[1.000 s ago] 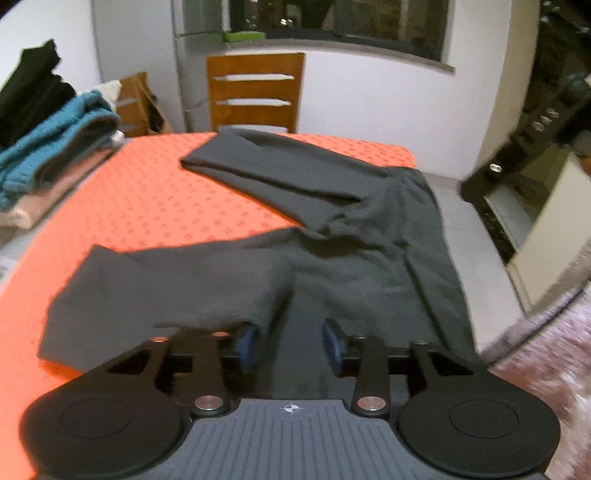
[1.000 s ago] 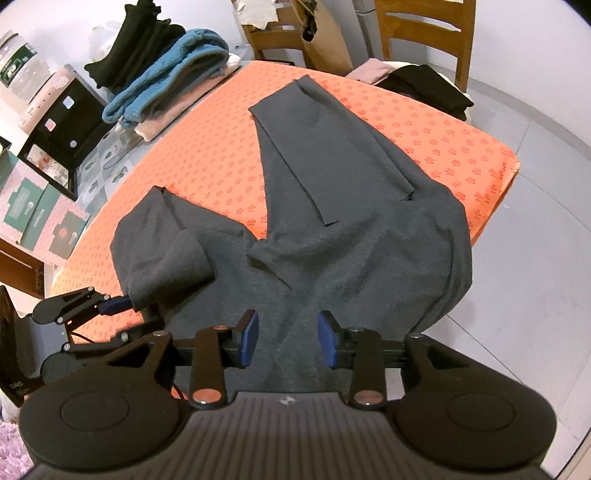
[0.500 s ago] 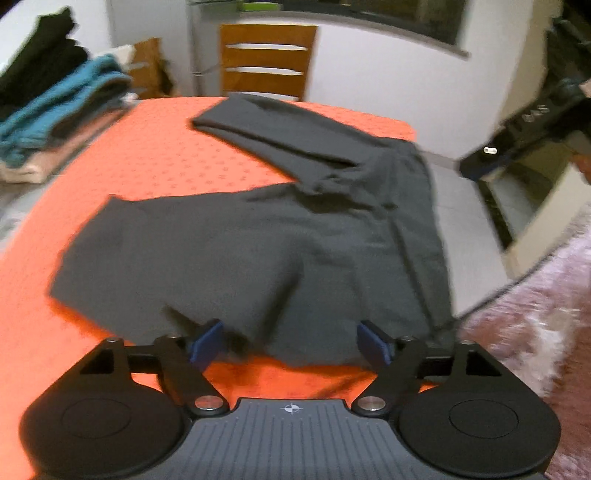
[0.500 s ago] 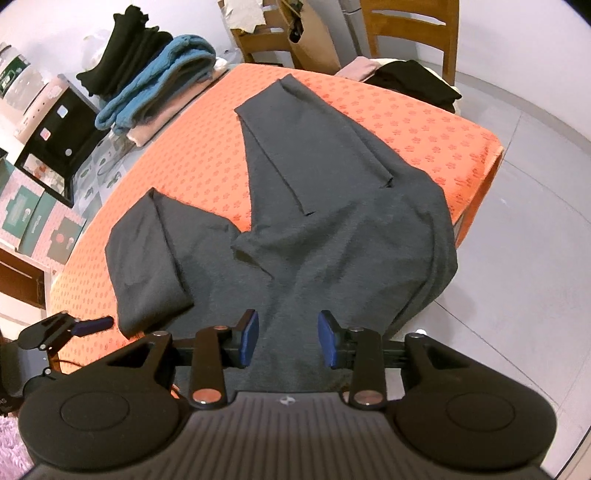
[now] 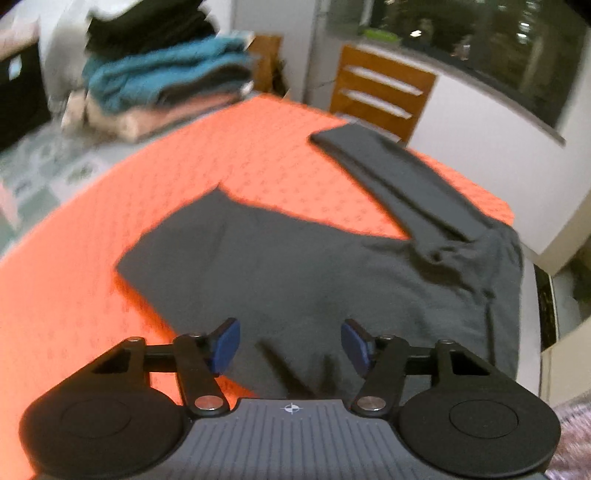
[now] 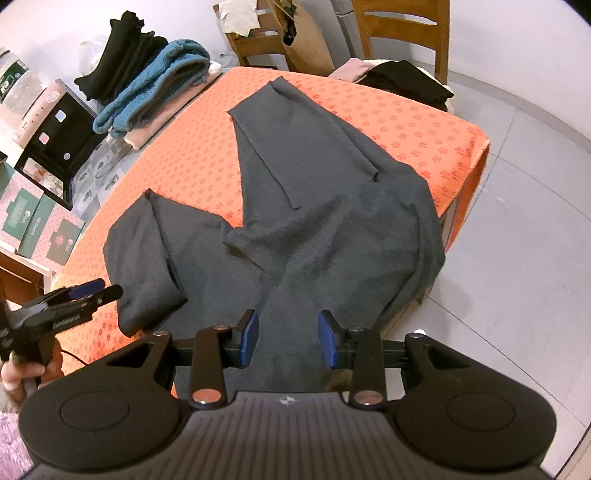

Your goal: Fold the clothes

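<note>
A: Two grippers, both empty. The left gripper has its jaws spread wide above the near edge of the trousers, with nothing between the blue pads.

B: And the right gripper?

A: Jaws parted, narrower than the left, nothing gripped. It hangs over the waist end of the trousers; whether the pads touch the cloth I cannot tell.

B: Where do the trousers lie?

A: Spread on the orange table. One leg runs straight toward the far edge, near the chair. The other leg points to the left, its end doubled over on itself. The waist part drapes over the table's right edge toward the floor.

B: Is the left gripper visible from the right camera?

A: Yes, at the lower left, held in a hand, just beside the doubled leg end, apart from it.

B: Anything else nearby?

A: A pile of folded clothes, black, blue and pink, beyond the table's left side, and dark clothes on the chair. The left view is blurred.
</note>
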Motion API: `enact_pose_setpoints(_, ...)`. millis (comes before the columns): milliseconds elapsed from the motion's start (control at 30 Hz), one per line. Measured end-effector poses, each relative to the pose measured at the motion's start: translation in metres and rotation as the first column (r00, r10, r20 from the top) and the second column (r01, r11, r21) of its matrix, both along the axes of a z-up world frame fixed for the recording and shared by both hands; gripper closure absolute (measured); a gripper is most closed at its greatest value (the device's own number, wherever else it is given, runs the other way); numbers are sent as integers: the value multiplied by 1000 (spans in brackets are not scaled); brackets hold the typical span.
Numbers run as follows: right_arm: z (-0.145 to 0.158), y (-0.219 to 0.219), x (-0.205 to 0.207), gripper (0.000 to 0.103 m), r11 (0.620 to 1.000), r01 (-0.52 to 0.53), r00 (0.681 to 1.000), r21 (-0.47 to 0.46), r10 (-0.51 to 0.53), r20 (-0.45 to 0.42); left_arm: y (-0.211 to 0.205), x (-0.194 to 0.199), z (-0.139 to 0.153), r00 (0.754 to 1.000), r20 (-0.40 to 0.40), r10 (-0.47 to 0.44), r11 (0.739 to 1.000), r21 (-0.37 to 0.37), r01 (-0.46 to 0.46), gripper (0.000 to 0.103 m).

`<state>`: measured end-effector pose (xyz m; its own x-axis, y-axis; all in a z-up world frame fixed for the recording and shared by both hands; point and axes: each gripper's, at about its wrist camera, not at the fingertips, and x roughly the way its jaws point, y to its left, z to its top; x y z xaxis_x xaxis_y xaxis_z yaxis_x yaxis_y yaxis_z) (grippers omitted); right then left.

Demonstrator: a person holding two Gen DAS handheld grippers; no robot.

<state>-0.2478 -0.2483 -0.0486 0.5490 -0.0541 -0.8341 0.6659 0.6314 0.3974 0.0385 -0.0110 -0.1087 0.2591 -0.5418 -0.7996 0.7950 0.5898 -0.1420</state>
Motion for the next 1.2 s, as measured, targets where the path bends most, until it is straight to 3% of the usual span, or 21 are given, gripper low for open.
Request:
enact_pose_setpoints(100,-1,1,-7,62,1000,13,1000,5,-13,-2,-1,7,-14,996,-77,39,999,17,-38,47)
enact_pose_setpoints(133,-1,1,-9,62,1000,17,1000,6,-17,-2,-2,8,-17,995,-92,45,999,20,-44,59)
enact_pose_setpoints(167,-1,1,-9,62,1000,17,1000,6,-17,-1,-2,8,-19,994,-101,43,999,18,-42,79)
enact_pose_setpoints(233,-1,1,-10,62,1000,16,1000,5,-16,0,-2,4,-17,995,-89,44,999,10,-44,97)
enact_pose_setpoints(267,-1,1,-9,62,1000,11,1000,4,-11,1,-2,2,-13,996,-78,42,999,-5,-42,98)
enact_pose_setpoints(400,1,3,-4,62,1000,-20,1000,0,20,6,-4,-18,12,997,-67,-45,995,-90,39,99)
enact_pose_setpoints(533,1,5,6,62,998,-64,998,6,64,11,-10,-45,33,982,-71,-174,974,-158,161,99)
enact_pose_setpoints(667,-2,10,22,62,991,-133,991,21,132,20,-14,-78,32,953,-88,-291,950,-148,276,97)
enact_pose_setpoints(800,-14,17,39,62,978,-193,981,81,190,46,-6,-107,13,922,-128,-365,931,-69,358,92)
enact_pose_setpoints(933,-34,32,63,62,954,-268,963,132,263,48,15,-121,3,934,-157,-322,947,-39,320,85)
enact_pose_setpoints(1033,-50,44,82,62,931,-322,947,170,317,52,32,-117,3,956,-180,-231,973,-37,229,78)
enact_pose_setpoints(1133,-66,55,100,63,904,-374,927,207,370,58,47,-112,4,973,-193,-130,991,-37,125,77)
enact_pose_setpoints(1167,-69,59,104,68,899,-389,921,203,387,52,52,-109,5,976,-198,-95,995,-39,89,77)
enact_pose_setpoints(1200,-71,62,109,94,894,-405,914,192,404,44,58,-106,7,978,-201,-59,998,-42,52,77)
